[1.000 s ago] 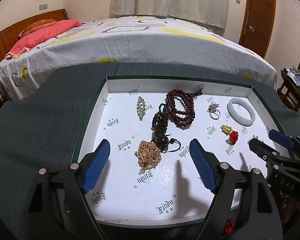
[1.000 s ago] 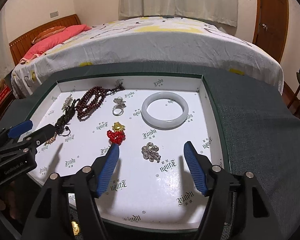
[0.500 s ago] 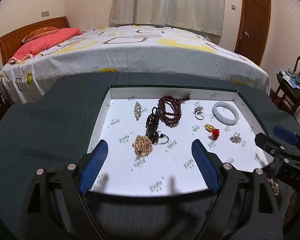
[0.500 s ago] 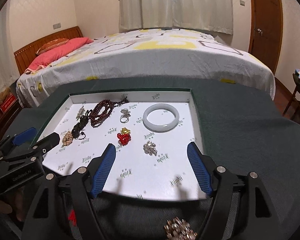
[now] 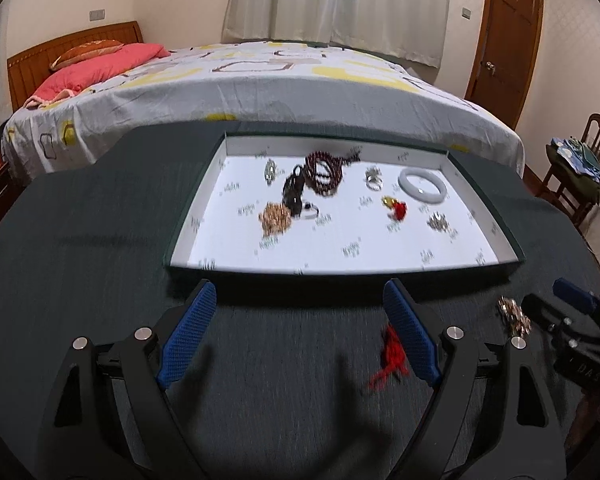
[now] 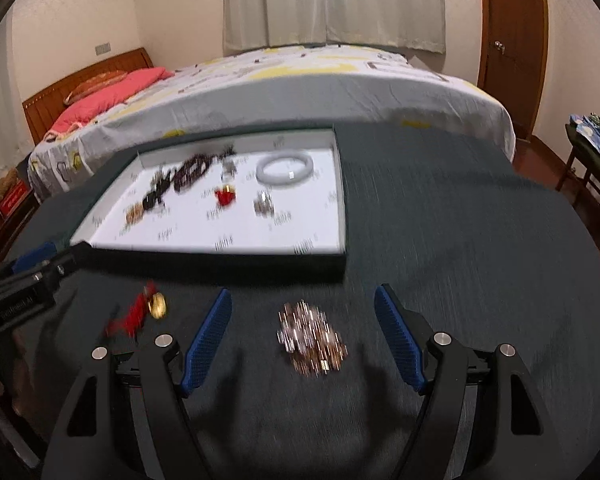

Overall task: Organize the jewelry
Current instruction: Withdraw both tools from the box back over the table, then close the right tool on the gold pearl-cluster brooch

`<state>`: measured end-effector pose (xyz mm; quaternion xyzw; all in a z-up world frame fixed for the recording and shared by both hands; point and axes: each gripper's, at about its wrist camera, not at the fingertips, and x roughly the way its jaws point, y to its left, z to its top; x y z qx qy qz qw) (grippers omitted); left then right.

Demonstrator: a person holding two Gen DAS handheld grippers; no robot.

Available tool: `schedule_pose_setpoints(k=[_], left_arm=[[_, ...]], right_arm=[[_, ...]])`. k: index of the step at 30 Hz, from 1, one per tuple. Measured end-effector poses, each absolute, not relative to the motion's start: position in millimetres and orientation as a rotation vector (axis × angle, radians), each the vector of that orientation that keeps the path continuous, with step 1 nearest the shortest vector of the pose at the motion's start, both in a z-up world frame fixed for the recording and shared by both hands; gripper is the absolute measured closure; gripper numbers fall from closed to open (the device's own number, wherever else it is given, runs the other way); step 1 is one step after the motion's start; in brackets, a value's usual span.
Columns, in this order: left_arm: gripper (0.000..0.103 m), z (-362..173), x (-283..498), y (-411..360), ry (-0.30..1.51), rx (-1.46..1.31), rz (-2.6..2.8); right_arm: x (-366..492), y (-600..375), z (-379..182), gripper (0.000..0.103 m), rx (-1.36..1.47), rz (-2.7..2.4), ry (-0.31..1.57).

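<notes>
— Hovering wide open, both of them: the right gripper [image 6: 302,336] holds nothing, and the rose-gold cluster [image 6: 312,338] lies on the desk [image 6: 480,240] right between its fingers, on the near side of the tray [image 6: 220,258].

— And the left gripper [image 5: 296,336]?

— Also spread wide and empty. The red tassel charm [image 5: 390,354] lies just inside its right finger, again on the near side of the tray, outside it.

— So which step is this?

— My guess: picking up the loose pieces that lie outside the tray. Inside it already sit the white bangle [image 6: 286,170], the dark bead strand [image 6: 192,170] and several smaller pieces.

— Next move?

— Likely lowering the right gripper over the cluster and closing gently; it looks loose and lumpy, so a centred pinch matters. Both views are blurred, so finer detail is uncertain.
</notes>
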<state>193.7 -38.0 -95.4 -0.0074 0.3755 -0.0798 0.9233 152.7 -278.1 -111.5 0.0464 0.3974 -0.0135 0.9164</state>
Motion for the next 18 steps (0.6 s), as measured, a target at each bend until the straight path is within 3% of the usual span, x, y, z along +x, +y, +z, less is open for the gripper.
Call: schedule_pose_setpoints(k=[14,16,18], left_arm=[[0.019,-109,170,-50,0.816,0.014,-0.165],[0.019,-110,170,-52,0.819,0.016,-0.170],[0.019,-111,170,-54,0.822,0.018,-0.174]], right_arm=[[162,-283,-135,0.033,0.097,-0.034,0.870],[165,-285,-139,0.045,0.102,-0.035,0.887],[165,-287,-140,0.048,0.115,-0.035,0.894]])
